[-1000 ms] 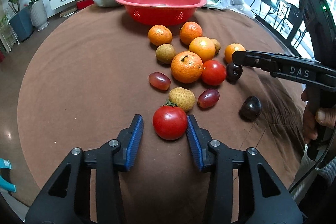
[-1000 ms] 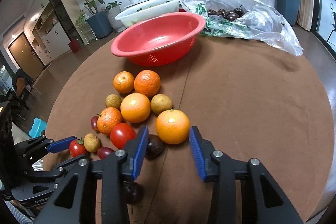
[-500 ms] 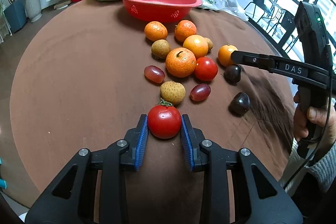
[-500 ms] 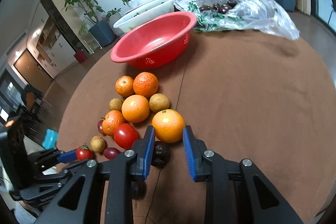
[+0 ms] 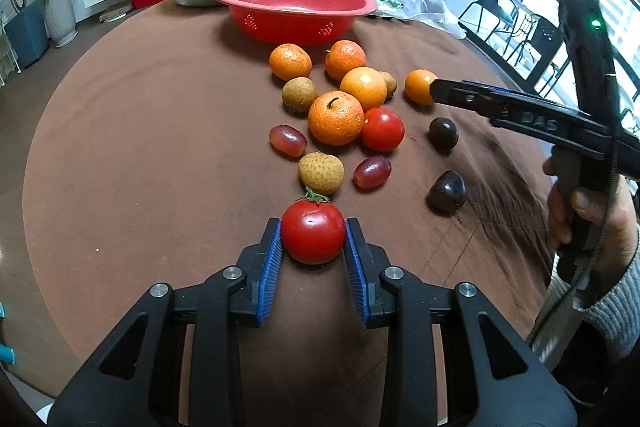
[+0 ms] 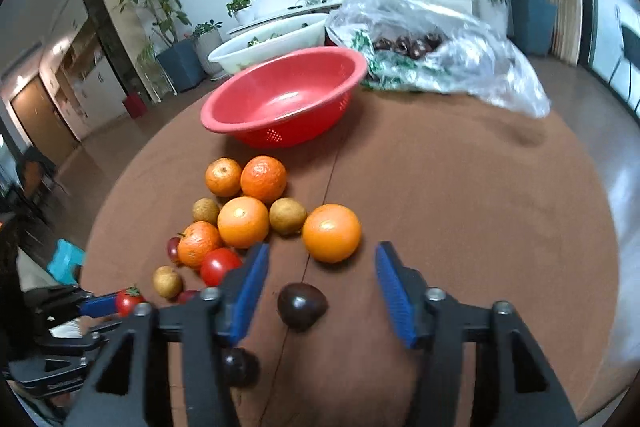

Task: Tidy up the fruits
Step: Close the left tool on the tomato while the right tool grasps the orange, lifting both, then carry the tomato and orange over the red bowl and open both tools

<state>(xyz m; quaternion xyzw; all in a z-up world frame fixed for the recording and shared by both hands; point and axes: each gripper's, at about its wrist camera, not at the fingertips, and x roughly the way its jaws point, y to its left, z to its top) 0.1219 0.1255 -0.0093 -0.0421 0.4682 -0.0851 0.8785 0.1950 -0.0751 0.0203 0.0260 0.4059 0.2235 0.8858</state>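
5 oranges (image 5: 335, 117), 2 tomatoes (image 5: 312, 236), 3 longans (image 5: 321, 173), 2 grapes (image 5: 287, 140), 2 plums (image 5: 447, 191), 1 colander (image 5: 294, 7).

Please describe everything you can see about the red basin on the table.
The red basin is a wide, shallow, oval bowl that looks like plastic, with a rolled rim and patches of small drain holes low on its wall. It stands upright and looks empty, at the far side of the brown table, beyond the fruit. No gripper touches it. A white tub stands close behind it; whether they touch I cannot tell.
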